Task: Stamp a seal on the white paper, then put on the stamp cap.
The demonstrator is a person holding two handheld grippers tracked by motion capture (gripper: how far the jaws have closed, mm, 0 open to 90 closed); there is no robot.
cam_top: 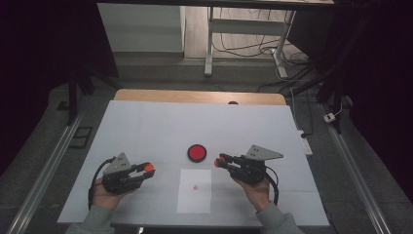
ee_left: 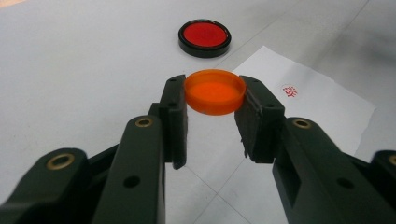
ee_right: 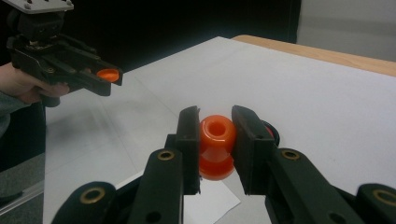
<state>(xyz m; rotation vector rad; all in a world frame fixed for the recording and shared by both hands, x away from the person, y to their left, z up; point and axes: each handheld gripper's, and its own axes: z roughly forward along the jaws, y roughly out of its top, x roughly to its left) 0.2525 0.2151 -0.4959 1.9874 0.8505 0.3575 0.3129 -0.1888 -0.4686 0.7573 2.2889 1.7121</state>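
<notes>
1. The landmark is the round black ink pad [cam_top: 197, 153] with its red centre, which lies on the white-covered bench [cam_top: 146, 126] a little nearer the person than the middle of the cover.
2. The left gripper [cam_top: 148, 168] hangs to the left of the ink pad and slightly nearer the person, held in the person's left hand [cam_top: 108, 194].
3. Its jaws are clamped on a shallow orange cap [ee_left: 215, 91], one pad on either side of the rim; the cap lies flat with its hollow side up.
4. In the left gripper view the cap sits clear of the bench surface, with the ink pad farther off beyond it.
5. The right gripper [cam_top: 219, 161] hangs just to the right of the ink pad, held in the person's right hand [cam_top: 255, 187], and points toward the pad.
6. Its jaws are clamped on an orange stamp [ee_right: 216, 145], a waisted plastic piece gripped at its rounded upper part, which has a small round hole facing the camera.
7. In the right gripper view the stamp partly hides the ink pad behind it.
8. A white paper sheet [cam_top: 195, 191] with a small red stamped mark [cam_top: 196, 187] lies flat on the bench directly on the person's side of the ink pad, between the two grippers.
</notes>
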